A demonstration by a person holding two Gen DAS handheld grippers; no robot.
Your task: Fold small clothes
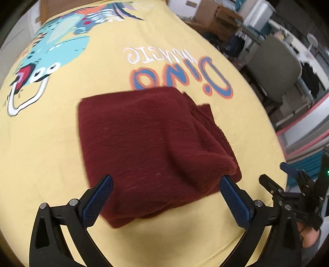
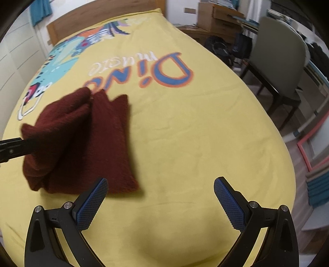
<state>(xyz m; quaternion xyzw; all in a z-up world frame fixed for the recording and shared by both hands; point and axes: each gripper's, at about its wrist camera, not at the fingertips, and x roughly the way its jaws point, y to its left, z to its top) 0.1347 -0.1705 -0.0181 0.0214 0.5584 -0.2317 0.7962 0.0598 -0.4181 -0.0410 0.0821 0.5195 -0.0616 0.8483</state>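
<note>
A dark red knitted garment point(image 1: 152, 143) lies folded into a thick wad on the yellow bed sheet point(image 1: 61, 154). My left gripper point(image 1: 166, 179) stands wide open over its near edge. The cloth lies between the blue pads point(image 1: 98, 197), and they do not squeeze it. In the right wrist view the same garment point(image 2: 82, 143) sits at the left, bunched up, with a black finger of the left gripper point(image 2: 14, 147) reaching into it from the left edge. My right gripper point(image 2: 161, 181) is open over bare sheet, its left pad point(image 2: 92, 203) just past the garment's near corner.
The sheet point(image 2: 195, 143) carries a dinosaur print and "Dino music" lettering point(image 2: 164, 71). Right of the bed stand a grey chair point(image 2: 277, 61), cardboard boxes point(image 2: 216, 18) and bags on the floor. A wooden headboard point(image 2: 102, 18) ends the bed at the far side.
</note>
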